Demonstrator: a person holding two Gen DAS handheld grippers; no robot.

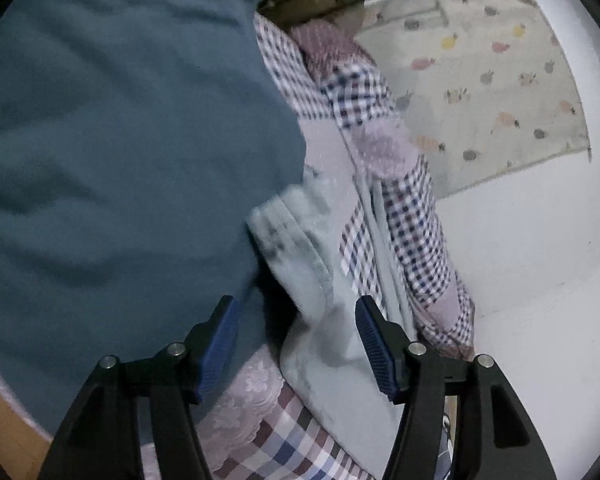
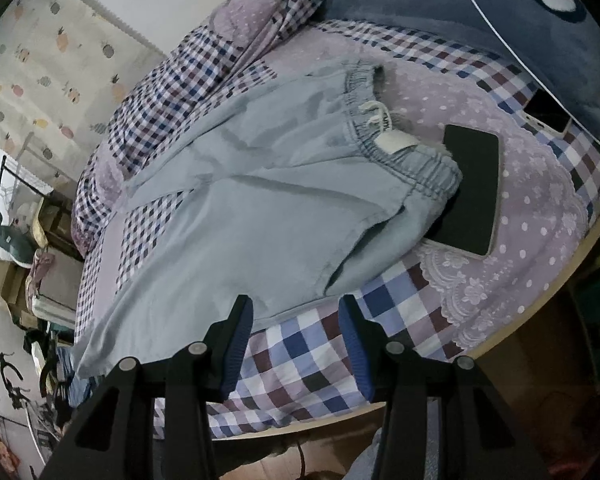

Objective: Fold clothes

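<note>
Light blue trousers (image 2: 268, 208) with an elastic waistband lie spread on a checked bedspread (image 2: 300, 364) in the right wrist view, waistband toward the far right, legs running off to the left. My right gripper (image 2: 296, 340) is open and empty just above the near edge of the trousers. In the left wrist view a part of the light blue trousers (image 1: 312, 280) hangs in folds ahead of my left gripper (image 1: 296, 344), which is open and empty. A large teal cloth (image 1: 120, 152) fills the left of that view.
A dark tablet (image 2: 472, 192) lies partly under the waistband. A phone (image 2: 548, 114) with a white cable lies near a dark blue pillow (image 2: 480, 12). A fruit-print curtain (image 1: 492, 80) hangs on the white wall. The wooden bed edge (image 2: 540, 312) runs at the right.
</note>
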